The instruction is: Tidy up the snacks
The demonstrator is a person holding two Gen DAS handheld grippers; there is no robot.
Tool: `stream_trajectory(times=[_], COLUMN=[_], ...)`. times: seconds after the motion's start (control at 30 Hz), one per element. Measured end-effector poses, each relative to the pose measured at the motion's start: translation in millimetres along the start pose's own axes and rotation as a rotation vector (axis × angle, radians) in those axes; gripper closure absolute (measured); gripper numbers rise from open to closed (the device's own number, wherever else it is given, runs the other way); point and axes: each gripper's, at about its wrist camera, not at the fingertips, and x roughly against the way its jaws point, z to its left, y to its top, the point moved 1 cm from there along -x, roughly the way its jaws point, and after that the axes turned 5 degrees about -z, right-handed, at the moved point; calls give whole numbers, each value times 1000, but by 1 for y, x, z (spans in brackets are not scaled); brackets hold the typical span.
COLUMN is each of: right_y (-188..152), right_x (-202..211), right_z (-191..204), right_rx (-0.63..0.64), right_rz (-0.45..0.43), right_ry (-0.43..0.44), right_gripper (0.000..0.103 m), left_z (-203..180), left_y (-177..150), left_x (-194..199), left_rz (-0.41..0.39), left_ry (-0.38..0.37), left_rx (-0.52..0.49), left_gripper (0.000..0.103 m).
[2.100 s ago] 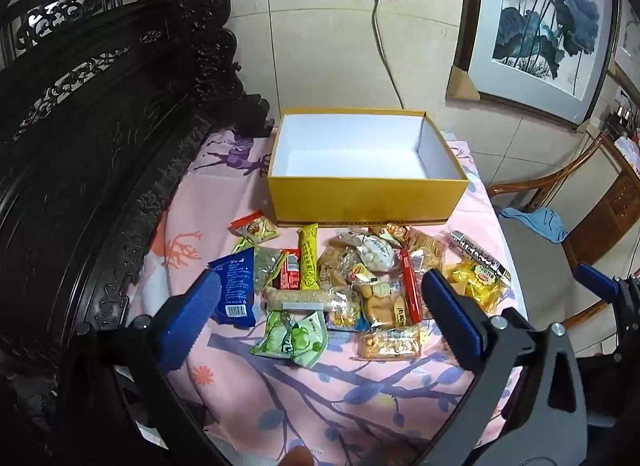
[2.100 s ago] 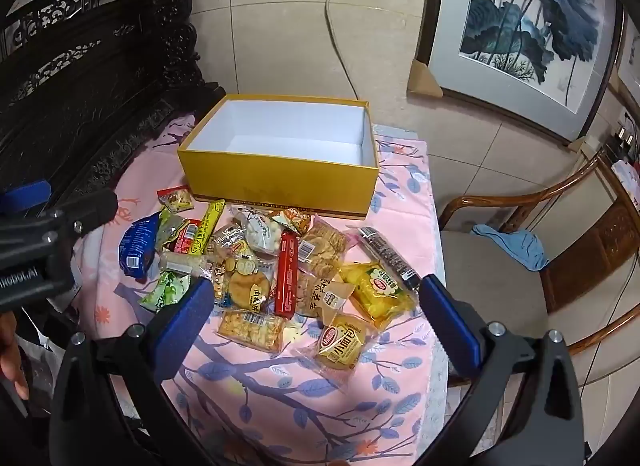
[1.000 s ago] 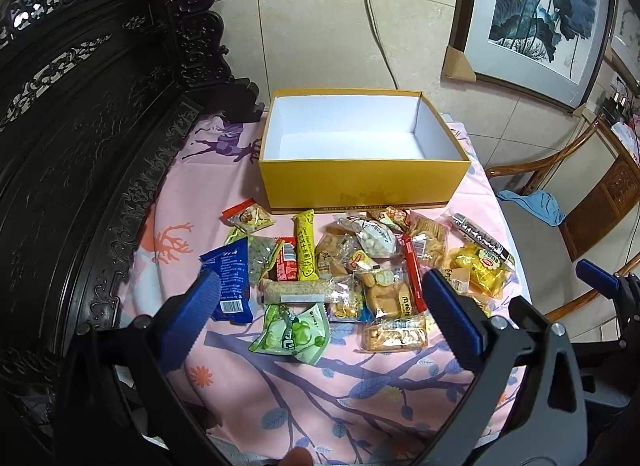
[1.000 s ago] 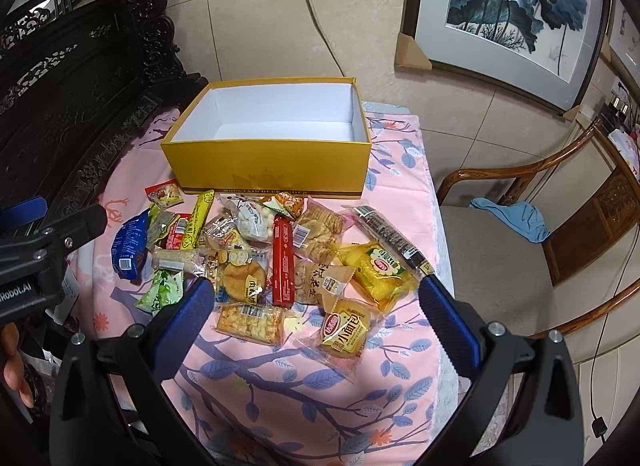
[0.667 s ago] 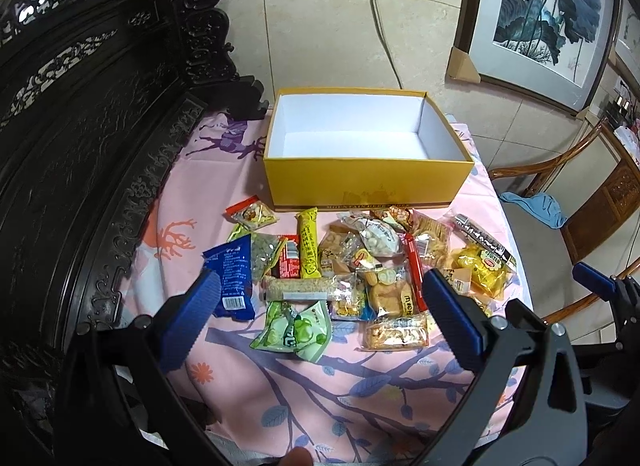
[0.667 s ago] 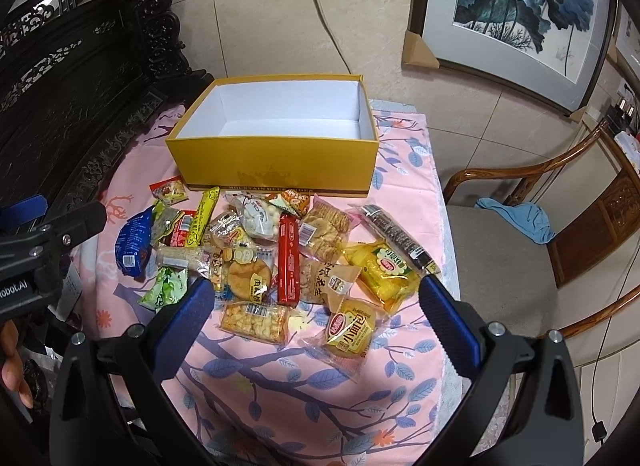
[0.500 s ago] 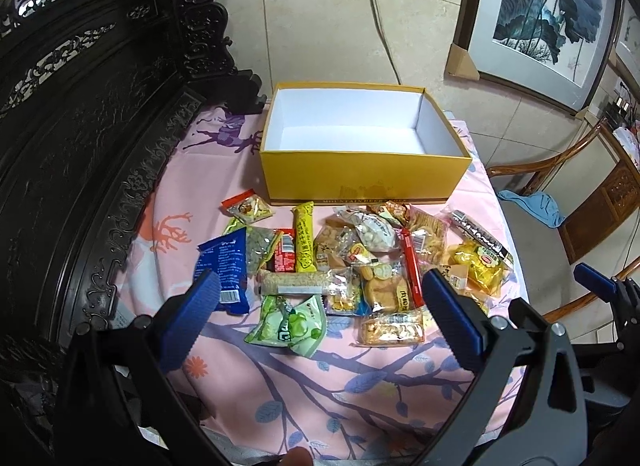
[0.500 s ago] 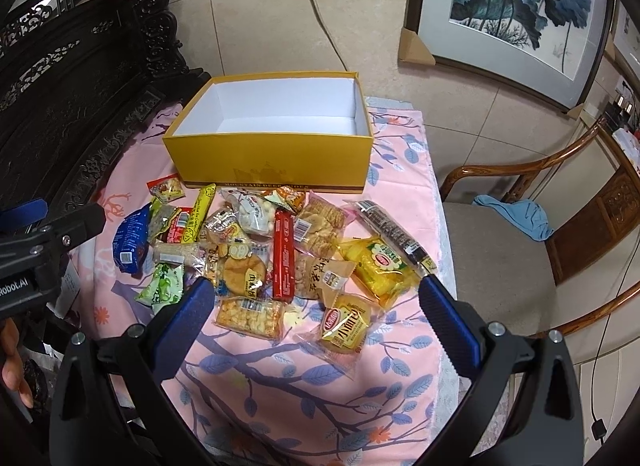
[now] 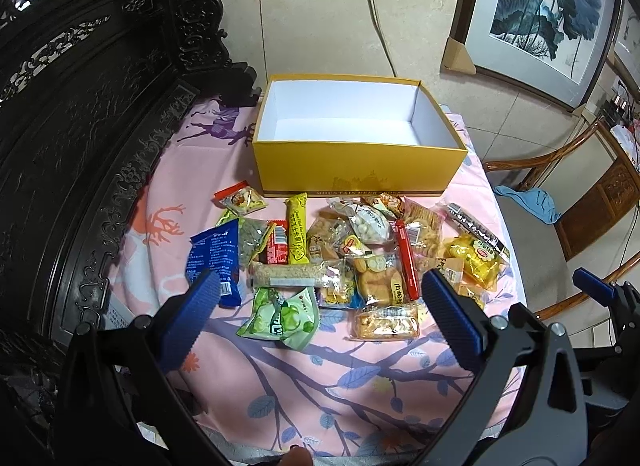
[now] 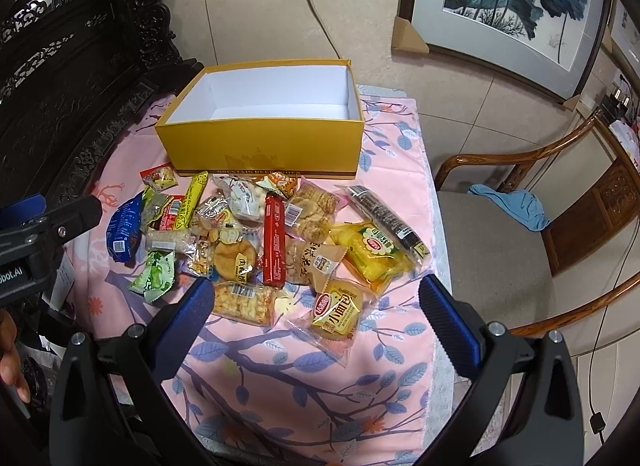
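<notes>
An open yellow box [image 9: 352, 167] [image 10: 260, 145] with a white, bare inside stands at the back of the pink tablecloth. In front of it lies a heap of several snack packets: a blue packet [image 9: 212, 254], a green packet [image 9: 282, 320] [image 10: 154, 274], a red stick [image 9: 406, 258] [image 10: 274, 242], a yellow cake packet [image 10: 370, 252]. My left gripper [image 9: 318, 308] hangs open above the near edge of the heap with nothing between its fingers. My right gripper [image 10: 316, 306] is open too, over the right front packets.
Dark carved wooden furniture [image 9: 80, 113] borders the table's left side. A wooden chair [image 10: 520, 234] with a blue cloth [image 10: 510, 203] stands to the right. A tiled wall with a socket and cable [image 9: 376, 5] is behind the box. The cloth's near part [image 10: 300, 378] is bare.
Both grippers have shifted slightly, the views drifting a little lower and closer to the snacks. Nothing on the table has moved, and both grippers stay open.
</notes>
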Motion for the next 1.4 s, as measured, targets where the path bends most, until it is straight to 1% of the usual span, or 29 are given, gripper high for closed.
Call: stream_trajectory(times=[0.3,0.6,0.7,0.8,0.93,1.0,1.07,1.1,1.17,1.2,1.23,1.3,1.37,1.4], right_y=[-1,-9,-13,-18,-30,-35,-41,-45,-55,-62,-66,-75,-81,-82], right_x=[0,-2,-5,-11,-26,-35,-53,-63,-95,-113,-123,-145,-157,-160], right_z=[4,-2,-12,-25,-39,-40,-41,-42,-42,-40,-38,-35,-34,-33], right_rx=[-1,-16,-31,-66,-110,-122,-140,-154,-196,-211,-216,-216,-251,-258], right_rz=[7,24,40,71,147,168,192,214,292,339,357,381,377,367], right_ry=[4,-7,-12,-17,38,58,71,75,65,47,36,-26,-25,-39], right_gripper=[1,1,1,1,1,1,1,1,1,3,5,10,12,18], left_z=[2,2,10,27,51,64,74,78,83,84,84,87,89,91], left_y=[0,-5,-5,-4,-9,-14,-22,-25,-31,-33,-35,-36,-38,-40], left_x=[0,-6,-10,-18,-31,-38,-44,-47,-52,-53,-54,-54,-55,-57], left_rz=[12,22,5,-9,16,38,67,76,94,100,102,100,99,100], left_ry=[2,-1,31,65,110,130,149,153,161,166,169,174,177,178], left_rx=[-3,-2,-1,18,58,86,109,116,123,119,115,105,94,89], left_gripper=[2,2,2,2,2,2,2,2,2,2,2,2,2,2])
